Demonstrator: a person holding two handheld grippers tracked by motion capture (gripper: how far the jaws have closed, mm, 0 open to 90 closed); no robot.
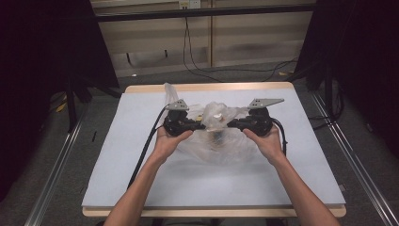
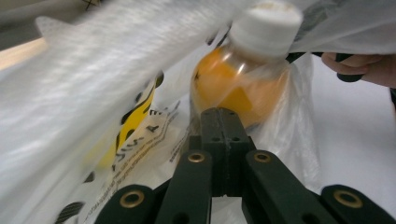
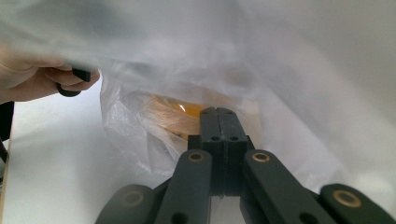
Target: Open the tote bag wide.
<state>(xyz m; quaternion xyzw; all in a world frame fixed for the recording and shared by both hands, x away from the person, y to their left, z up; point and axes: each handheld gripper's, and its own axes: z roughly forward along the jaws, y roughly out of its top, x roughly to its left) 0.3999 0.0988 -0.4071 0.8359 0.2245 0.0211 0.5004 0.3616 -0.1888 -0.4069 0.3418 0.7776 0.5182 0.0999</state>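
- High view: crinkled clear plastic bag (image 1: 214,136) lying at the middle of the pale blue worktop (image 1: 301,174), white cap of something inside showing near its top. Left claw (image 1: 201,126) and right claw (image 1: 230,124) pointing inward at each other from either side, both at the bag's upper part, a hand behind each.
- Left gripper view: left claw (image 2: 223,122) pressed together, jaws flat against one another, tips right up against the film; whether film is pinched between them, cannot tell. Just beyond, inside the bag, an orange-filled clear bottle with a white cap (image 2: 240,84), tilted. Yellow and black print on the bag at left.
- Right gripper view: right claw (image 3: 218,120) pressed together likewise, tips against the cloudy film (image 3: 140,135), orange shape blurred behind it. Other hand (image 3: 32,79) at left edge.
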